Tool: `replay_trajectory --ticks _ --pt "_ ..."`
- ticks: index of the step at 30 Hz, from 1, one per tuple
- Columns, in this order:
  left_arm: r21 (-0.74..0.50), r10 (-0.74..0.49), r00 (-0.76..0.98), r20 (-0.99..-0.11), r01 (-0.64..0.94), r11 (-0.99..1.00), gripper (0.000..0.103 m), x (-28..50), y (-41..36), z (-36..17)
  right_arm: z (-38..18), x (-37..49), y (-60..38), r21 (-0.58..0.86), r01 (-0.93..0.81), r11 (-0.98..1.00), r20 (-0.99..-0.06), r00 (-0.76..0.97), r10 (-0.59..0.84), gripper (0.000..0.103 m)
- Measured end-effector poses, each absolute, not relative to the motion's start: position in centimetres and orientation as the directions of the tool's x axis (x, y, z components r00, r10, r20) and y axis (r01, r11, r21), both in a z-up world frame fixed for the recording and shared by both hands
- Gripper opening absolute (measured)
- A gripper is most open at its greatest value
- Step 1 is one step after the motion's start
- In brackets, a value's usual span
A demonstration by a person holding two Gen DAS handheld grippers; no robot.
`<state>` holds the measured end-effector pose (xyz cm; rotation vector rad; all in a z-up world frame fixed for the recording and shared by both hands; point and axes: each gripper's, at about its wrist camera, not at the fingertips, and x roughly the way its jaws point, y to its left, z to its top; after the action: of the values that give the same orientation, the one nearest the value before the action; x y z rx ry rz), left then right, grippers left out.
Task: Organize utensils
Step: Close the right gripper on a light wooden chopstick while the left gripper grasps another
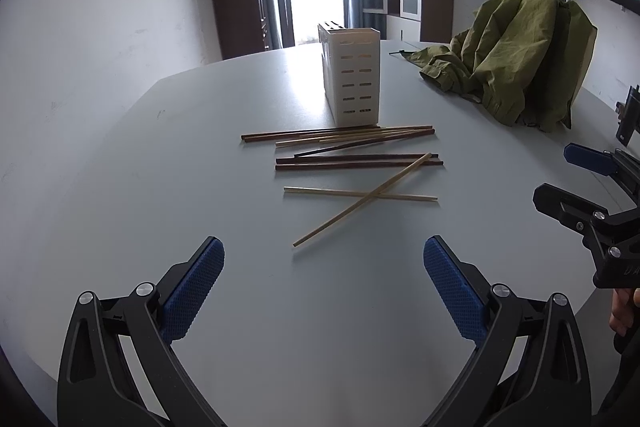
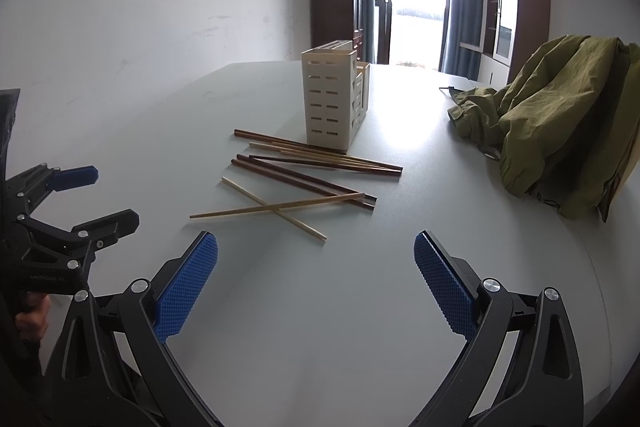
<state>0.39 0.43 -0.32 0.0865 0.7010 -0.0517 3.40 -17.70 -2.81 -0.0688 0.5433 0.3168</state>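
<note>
Holder (image 1: 352, 79) interior hidden, chopsticks (image 1: 352, 147) overlapping

Both grippers share one build. The left gripper (image 1: 324, 247) has two black plastic fingers, each a curved arm with a long teardrop cut-out, hinged by links pinned with round silver screws. Each finger ends in a blue pad (image 1: 194, 291) covered in a fine diamond-knurled grid. The right gripper (image 2: 316, 243) matches it: black curved arms, silver pivot screws, blue textured pads (image 2: 444, 287). Seen from the side in the right wrist view, the left gripper's black body carries small pale lettering, too blurred to read, and more small silver screws. Below that lettering, a hand (image 2: 32, 319) shows only partly at the frame edge; no sleeve can be made out.
</note>
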Motion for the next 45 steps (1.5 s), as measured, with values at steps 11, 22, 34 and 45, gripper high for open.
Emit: replay_trajectory --ticks 11,22,34,45 --pt "0.015 -0.068 0.723 -0.688 0.108 0.994 0.092 4.2 0.9 -2.5 -5.3 6.6 -18.4 0.063 -0.360 0.931 -0.547 0.768 0.334 0.100" --pt "0.035 -0.067 0.615 -0.786 0.151 0.988 0.070 10.5 1.3 -6.0 -6.9 12.5 -16.1 0.067 -0.509 0.858 -0.633 0.643 0.431 0.061" --pt "-0.036 -0.179 0.478 -0.860 0.292 0.956 0.047 13.7 1.5 -9.4 -11.4 17.9 -14.0 0.078 -0.572 0.816 -0.765 0.491 0.417 0.030" --pt "-0.080 -0.223 0.462 -0.858 0.309 0.948 0.008 14.2 2.0 -9.4 -11.8 18.3 -14.2 0.093 -0.587 0.804 -0.742 0.498 0.449 0.006"
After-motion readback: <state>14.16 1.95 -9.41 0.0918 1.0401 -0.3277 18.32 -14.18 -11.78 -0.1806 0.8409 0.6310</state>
